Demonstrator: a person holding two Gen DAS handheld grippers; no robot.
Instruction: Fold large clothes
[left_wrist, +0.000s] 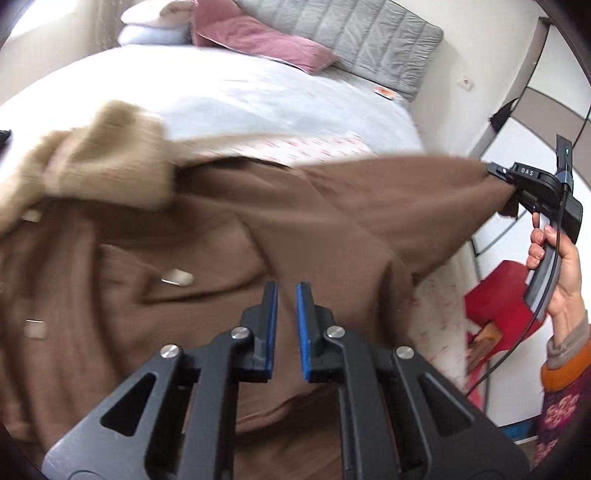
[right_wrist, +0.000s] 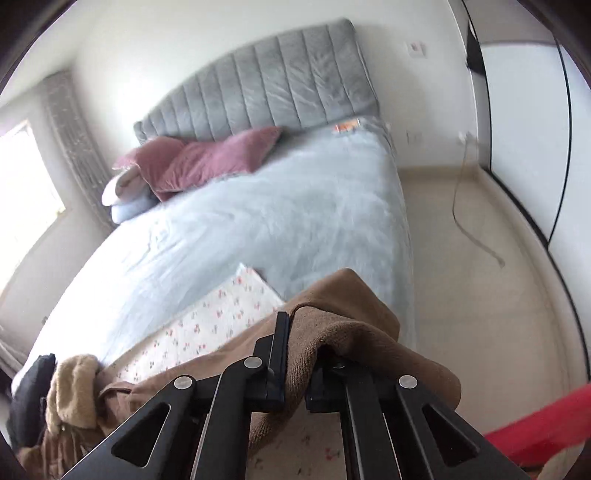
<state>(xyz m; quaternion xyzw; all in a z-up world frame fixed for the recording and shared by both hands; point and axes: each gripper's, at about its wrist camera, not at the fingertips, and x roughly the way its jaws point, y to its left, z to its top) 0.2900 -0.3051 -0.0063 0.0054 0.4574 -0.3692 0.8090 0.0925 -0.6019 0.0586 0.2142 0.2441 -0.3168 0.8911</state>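
Clearly the brown coat (left_wrist: 229, 236) is thick, soft stuff, probably heavy enough to sag between holds; it fills the centre and lower left of the left wrist view, spread over the bed (left_wrist: 258, 92), with pale toggles on its front and a tan fleecy hood or collar (left_wrist: 110, 158) bunched at the upper left. One corner is pulled out taut toward the right edge, where the right gripper (left_wrist: 511, 192) has its fingers closed on the cloth; in the right wrist view the same cloth (right_wrist: 332, 332) drapes over that gripper (right_wrist: 295, 350) at lower centre. The left gripper (left_wrist: 286, 291) hovers over the coat with blue pads narrowly apart, holding nothing. Hems, cuffs or shoulder seams look like the firmest places to pinch. A pink pillow (right_wrist: 207, 158) and grey headboard (right_wrist: 277, 85) lie beyond.
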